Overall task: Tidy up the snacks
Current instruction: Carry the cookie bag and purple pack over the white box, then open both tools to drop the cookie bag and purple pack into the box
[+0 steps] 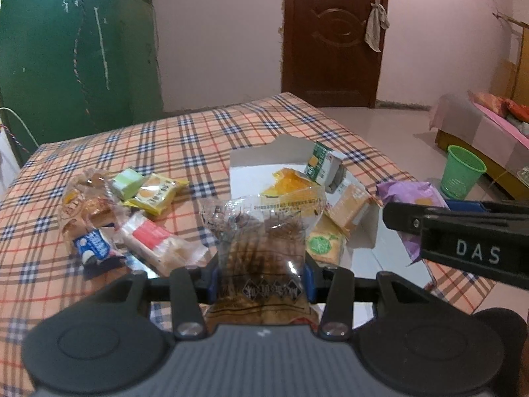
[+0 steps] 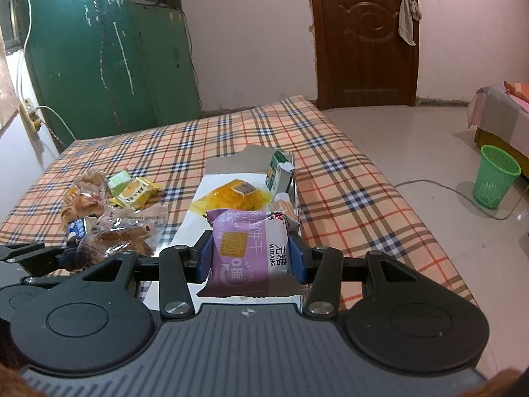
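Left gripper [image 1: 261, 281] clamped on a clear bag of brown pastry [image 1: 259, 231], blue pads pressing both sides of the bag, bag upright and held above the near edge of the plaid cloth [image 1: 185, 139]. Right gripper [image 2: 250, 258] clamped on a purple biscuit packet [image 2: 246, 251], pads tight against its two short sides, packet raised over the near end of the white box [image 2: 198, 205]. In the left view, same purple packet [image 1: 410, 195] seen at right edge, in the black fingers marked "DAS" [image 1: 463, 231]. White box open on the cloth, right of centre; inside it: orange wrapper [image 2: 238, 195], green-and-white carton [image 2: 279, 172] standing at the far right corner, further tan packets [image 1: 347, 205] along the right wall. Loose heap of snacks on the cloth left of the box, well apart from it: yellow packet [image 1: 155, 195], pale green small box [image 1: 127, 183], clear bags of buns [image 1: 84, 205], red-and-white wrapper [image 1: 152, 238], small blue-and-white packet [image 1: 94, 244]. Green mesh bin [image 2: 496, 175] on floor at right, clear of the bed. Brown door [image 2: 363, 36] behind, cloth hung on its handle.
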Demonstrator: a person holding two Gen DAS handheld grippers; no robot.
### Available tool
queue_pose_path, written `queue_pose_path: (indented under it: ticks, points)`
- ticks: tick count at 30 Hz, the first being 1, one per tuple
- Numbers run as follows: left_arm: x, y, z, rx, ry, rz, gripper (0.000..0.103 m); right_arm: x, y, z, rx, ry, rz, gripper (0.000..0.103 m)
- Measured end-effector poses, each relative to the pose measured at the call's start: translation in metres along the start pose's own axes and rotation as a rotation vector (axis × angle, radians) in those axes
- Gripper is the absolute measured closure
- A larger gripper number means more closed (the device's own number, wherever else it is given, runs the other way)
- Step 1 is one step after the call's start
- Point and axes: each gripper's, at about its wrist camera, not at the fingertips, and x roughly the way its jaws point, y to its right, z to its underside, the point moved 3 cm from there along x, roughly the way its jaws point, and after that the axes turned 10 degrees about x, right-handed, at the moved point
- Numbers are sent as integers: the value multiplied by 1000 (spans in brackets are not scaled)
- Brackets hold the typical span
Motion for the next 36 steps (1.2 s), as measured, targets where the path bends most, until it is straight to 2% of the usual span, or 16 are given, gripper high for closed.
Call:
queue_pose_path:
  ticks: [15, 21, 23, 24, 29, 33, 36]
  points:
    - [16, 16, 7, 39, -41, 91, 59, 15, 4, 5, 15, -38, 33, 45]
    - [18, 21, 8, 35, -41, 191, 58, 17, 5, 5, 12, -41, 57, 45]
    - [16, 22, 7, 37, -31, 199, 53, 15, 4, 4, 8, -31, 66, 41]
    - [15, 21, 7, 37, -26, 206, 53, 14, 4, 4, 8, -25, 66, 33]
    - [9, 12, 6, 6, -20, 185, 52, 10, 1, 0, 6, -6, 62, 32]
    - [6, -2, 4, -15, -27, 128, 50, 7, -5, -3, -6, 11, 53, 24]
    - [3, -15, 4, -39, -42, 74, 46, 7, -12, -4, -20, 16, 48, 14]
